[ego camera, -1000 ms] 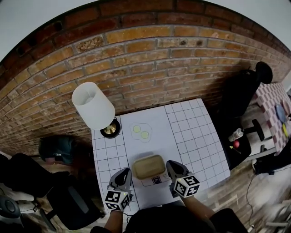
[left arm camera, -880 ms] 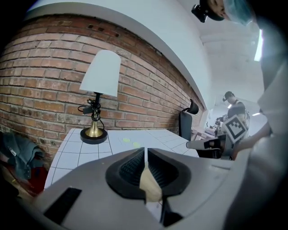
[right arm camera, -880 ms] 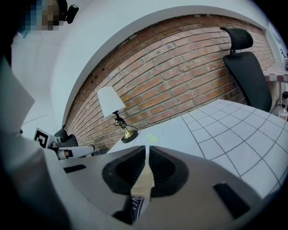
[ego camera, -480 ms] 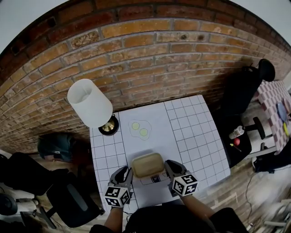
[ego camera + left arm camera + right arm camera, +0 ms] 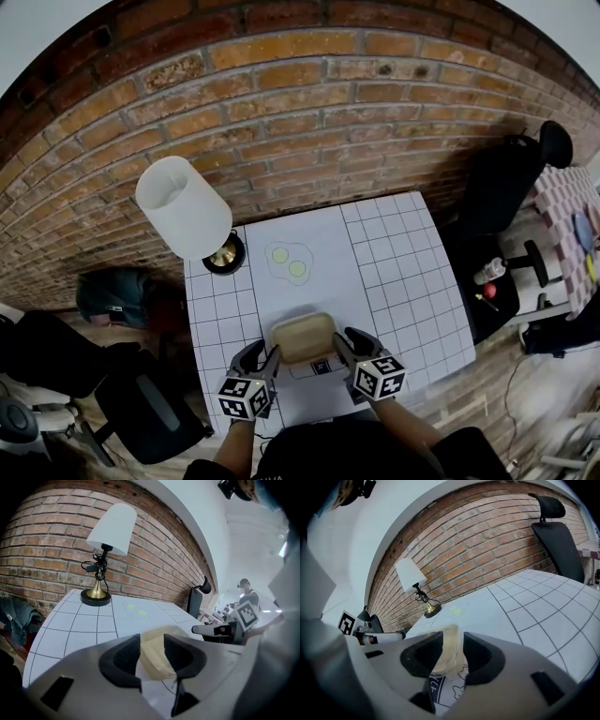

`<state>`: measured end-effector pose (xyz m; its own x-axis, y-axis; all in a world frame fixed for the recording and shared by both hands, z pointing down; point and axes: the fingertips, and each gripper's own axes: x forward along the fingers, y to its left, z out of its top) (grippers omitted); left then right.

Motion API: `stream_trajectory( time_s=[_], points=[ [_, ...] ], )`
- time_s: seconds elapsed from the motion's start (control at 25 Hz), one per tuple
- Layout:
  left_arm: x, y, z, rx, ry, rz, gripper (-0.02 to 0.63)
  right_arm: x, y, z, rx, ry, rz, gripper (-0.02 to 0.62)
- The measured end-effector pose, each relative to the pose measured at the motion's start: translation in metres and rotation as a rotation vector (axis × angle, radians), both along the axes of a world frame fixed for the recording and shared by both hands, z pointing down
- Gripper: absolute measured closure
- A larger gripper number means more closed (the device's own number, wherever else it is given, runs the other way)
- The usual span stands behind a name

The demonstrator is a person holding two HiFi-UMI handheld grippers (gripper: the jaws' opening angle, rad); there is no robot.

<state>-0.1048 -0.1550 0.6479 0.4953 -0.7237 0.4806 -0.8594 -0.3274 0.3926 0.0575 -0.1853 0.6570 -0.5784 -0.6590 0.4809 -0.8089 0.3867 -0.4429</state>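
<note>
Grey moulded plastic forms the left gripper [image 5: 151, 643], whose two black-padded jaws stand apart with the left rim of a shallow, tan, rectangular wooden tray [image 5: 158, 660] in the gap between them; the pads are not pressed together on the rim. The right gripper [image 5: 453, 641] is in the same condition: its jaws are spread, and the thin right wall of the tray [image 5: 448, 654] rises between them. In the head view the left gripper [image 5: 264, 357] and the right gripper [image 5: 343, 341] flank the tray [image 5: 304, 337] on its two short sides, each pointing inward toward it, with the square-marker cubes toward the person. The tray rests flat near the front edge of a white paper sheet with printed outlines [image 5: 314, 286], partly covering a line drawing and a dark label that show just below it. Farther back on the same sheet, well apart from the tray, lie two pale yellow-green round spots [image 5: 289, 262] inside a drawn outline. The sheet runs down the middle of a square table with a white, black-gridded top [image 5: 403, 272]. At the table's back left corner stands a table lamp with a white conical shade and a round brass base [image 5: 183, 206]. Behind the table is a red brick wall [image 5: 281, 112], and to its right is a black office chair [image 5: 506, 178].
</note>
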Motion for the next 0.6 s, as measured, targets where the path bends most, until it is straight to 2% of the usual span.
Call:
stream_trajectory(
  time_s=[0.32, 0.6],
  points=[
    [0.002, 0.002, 0.014, -0.058, 0.01, -0.003, 0.457, -0.004, -0.002, 0.007, -0.024, 0.0, -0.018, 0.477],
    [0.005, 0.003, 0.019, -0.078, 0.028, 0.008, 0.457, -0.007, -0.001, 0.01, -0.03, 0.0, -0.028, 0.494]
  ],
)
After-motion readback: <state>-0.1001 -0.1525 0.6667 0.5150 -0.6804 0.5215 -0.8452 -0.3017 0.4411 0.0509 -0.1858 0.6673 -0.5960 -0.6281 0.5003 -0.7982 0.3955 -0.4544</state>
